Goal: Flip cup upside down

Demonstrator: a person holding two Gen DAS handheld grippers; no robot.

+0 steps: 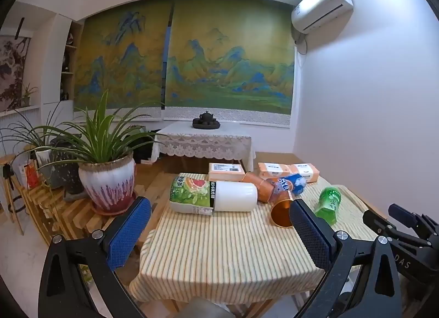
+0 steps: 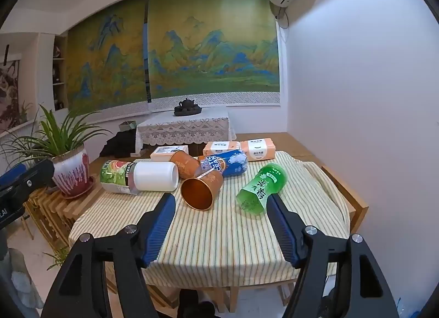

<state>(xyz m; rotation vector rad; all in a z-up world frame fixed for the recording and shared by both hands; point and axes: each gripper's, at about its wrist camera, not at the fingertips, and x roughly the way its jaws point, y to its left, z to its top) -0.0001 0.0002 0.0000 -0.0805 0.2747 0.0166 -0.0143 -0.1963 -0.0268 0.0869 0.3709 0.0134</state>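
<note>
1. We hold two grippers over a table covered with a striped cloth (image 2: 219, 235). In the right wrist view the right gripper (image 2: 221, 224) fills the lower half of the frame, its blue-padded fingers (image 2: 160, 224) spread wide with nothing between them.
2. In the left wrist view the left gripper (image 1: 219, 235) also stands released, its pads (image 1: 127, 233) far apart and empty. The other tool's black body shows at the lower right edge of that frame.
3. The copper cup (image 2: 201, 190) lies on its side at the centre of the right wrist view, open mouth turned toward us and toward the lower left. In the left wrist view the same cup (image 1: 282, 212) sits just right of centre, partly behind the right-hand finger.
4. Behind it lies a second copper cup (image 2: 185, 164), also on its side, touching a blue can (image 2: 223, 164).
5. A white cup (image 2: 156, 176) lies left of centre, nested against a green-labelled bottle (image 2: 115, 176).
6. A green bottle (image 2: 260, 189) lies tilted right of centre.
7. Tissue packs (image 2: 238, 149) line the table's far edge.
8. A potted plant (image 2: 70, 172) stands at the left, off the table.
</note>
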